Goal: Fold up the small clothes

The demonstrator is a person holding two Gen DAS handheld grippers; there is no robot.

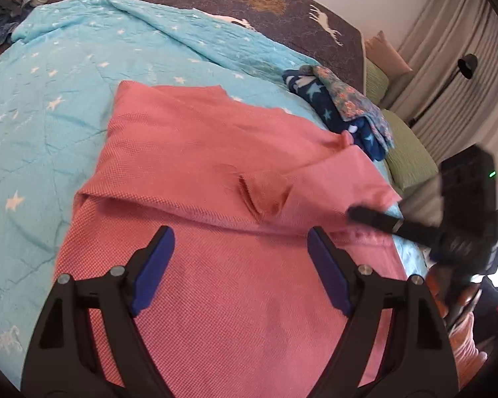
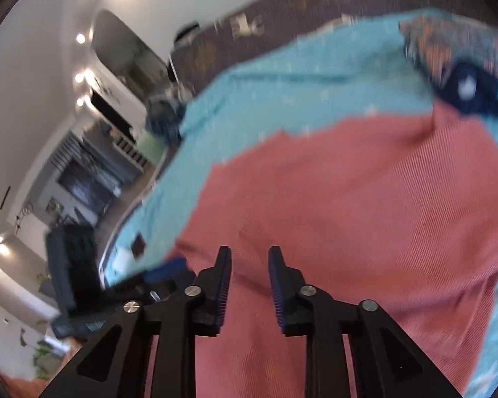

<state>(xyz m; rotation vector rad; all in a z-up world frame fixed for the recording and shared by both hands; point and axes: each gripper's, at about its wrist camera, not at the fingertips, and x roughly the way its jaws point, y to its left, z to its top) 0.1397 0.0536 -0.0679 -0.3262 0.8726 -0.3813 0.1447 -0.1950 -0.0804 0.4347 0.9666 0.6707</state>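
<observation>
My left gripper (image 1: 240, 242) has glossy black plastic arms with triangular cut-outs, silver round screws at the pivots and blue pads (image 1: 154, 268). My right gripper (image 2: 249, 258) matches, its blue pads (image 2: 276, 275) ribbed; its black body carries a small green light.

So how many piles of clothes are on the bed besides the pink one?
2. A blue starry and floral pile lies just beyond the pink garment, on its right. A grey-blue heap sits at the bed's far left corner. More may be hidden out of view.
</observation>
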